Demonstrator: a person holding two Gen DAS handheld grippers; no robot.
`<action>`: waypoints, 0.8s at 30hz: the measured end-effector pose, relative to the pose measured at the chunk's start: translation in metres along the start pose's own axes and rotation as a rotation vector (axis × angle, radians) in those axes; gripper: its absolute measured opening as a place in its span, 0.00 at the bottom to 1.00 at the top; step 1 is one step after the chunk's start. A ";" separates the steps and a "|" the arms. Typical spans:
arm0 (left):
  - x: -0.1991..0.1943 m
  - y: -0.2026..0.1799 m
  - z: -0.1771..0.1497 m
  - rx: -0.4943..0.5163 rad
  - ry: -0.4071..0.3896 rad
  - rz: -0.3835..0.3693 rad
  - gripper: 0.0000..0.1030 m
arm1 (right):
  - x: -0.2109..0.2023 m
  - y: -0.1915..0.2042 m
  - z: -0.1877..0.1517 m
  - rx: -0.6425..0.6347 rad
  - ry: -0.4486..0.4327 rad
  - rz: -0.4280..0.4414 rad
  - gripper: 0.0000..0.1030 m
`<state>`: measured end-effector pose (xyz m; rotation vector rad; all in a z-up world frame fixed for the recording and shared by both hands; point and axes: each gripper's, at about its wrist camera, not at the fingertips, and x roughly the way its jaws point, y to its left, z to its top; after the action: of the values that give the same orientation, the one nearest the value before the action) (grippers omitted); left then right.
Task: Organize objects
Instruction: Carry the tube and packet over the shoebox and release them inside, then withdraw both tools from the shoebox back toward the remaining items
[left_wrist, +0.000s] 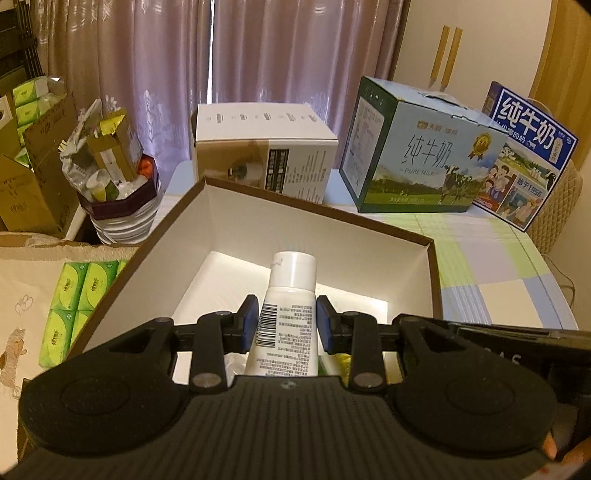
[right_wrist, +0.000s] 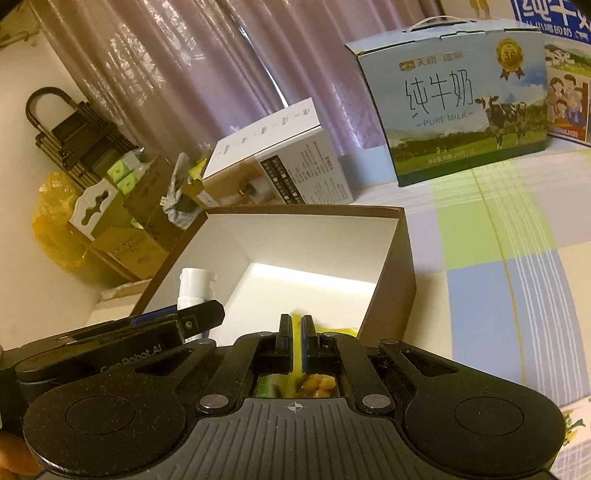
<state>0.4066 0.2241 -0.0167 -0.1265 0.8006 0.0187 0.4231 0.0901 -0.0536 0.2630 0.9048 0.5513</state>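
Left gripper (left_wrist: 285, 322) squeezes a white lotion bottle (left_wrist: 286, 314) over the brown box (left_wrist: 436, 273) ahead; right gripper (right_wrist: 296, 345) pinches a yellow packet (right_wrist: 300, 328) that might snag the box's near rim.

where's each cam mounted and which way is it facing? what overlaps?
Left wrist: on the left gripper, looking down along its fingers into the brown box; jaws shut on a white bottle; a fingertip shows at lower right.
Right wrist: on the right gripper, facing the same box; jaws shut on a yellow packet; the left gripper intrudes from the left.
Shared: box, bottle, milk carton, curtains.
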 end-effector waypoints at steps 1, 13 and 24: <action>0.003 0.001 0.000 -0.003 0.007 0.000 0.28 | 0.001 0.000 0.000 -0.008 0.005 -0.003 0.01; 0.021 0.008 0.000 -0.039 0.042 -0.019 0.35 | 0.005 0.007 -0.006 -0.088 0.023 -0.032 0.23; 0.005 0.022 -0.004 -0.054 0.036 0.016 0.64 | -0.010 0.023 -0.012 -0.192 0.002 -0.024 0.53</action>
<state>0.4060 0.2452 -0.0251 -0.1722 0.8377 0.0530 0.4008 0.1040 -0.0439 0.0779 0.8492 0.6115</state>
